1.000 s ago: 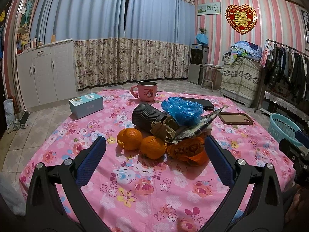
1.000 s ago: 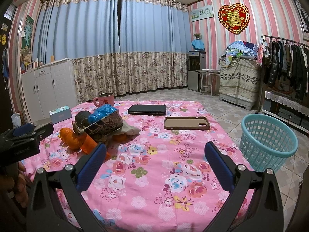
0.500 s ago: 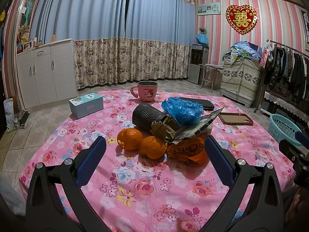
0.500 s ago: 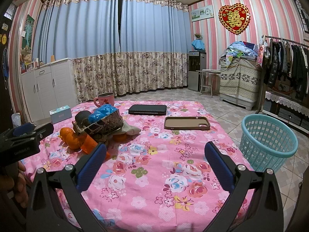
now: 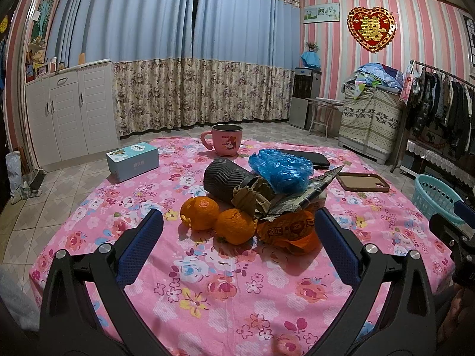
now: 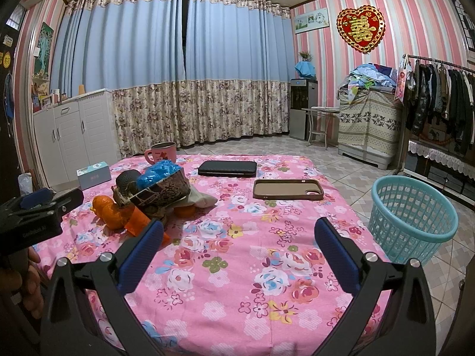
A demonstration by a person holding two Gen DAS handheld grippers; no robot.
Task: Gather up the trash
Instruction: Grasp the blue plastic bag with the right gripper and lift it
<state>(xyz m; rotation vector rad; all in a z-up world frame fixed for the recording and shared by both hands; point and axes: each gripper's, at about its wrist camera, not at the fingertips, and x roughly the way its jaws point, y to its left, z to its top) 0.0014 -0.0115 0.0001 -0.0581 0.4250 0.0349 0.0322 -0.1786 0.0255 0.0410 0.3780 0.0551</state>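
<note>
Both tongs, left tongs (image 5: 237, 225) & right tongs (image 6: 239, 233), gape wide, empty; oranges (image 5: 218, 221) touch the wrapper (image 5: 289, 230), so a careless grab could roll fruit off tabletop (image 5: 207, 281).

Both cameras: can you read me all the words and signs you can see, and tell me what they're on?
"囍" in gold: red heart decoration on the striped wall.
"GenRobot.AI": side of the left gripper, small but legible.
Orange snack wrapper: characters too warped to read.
Teal box: print too small.
Pink mug: cartoon picture, no readable words.
</note>
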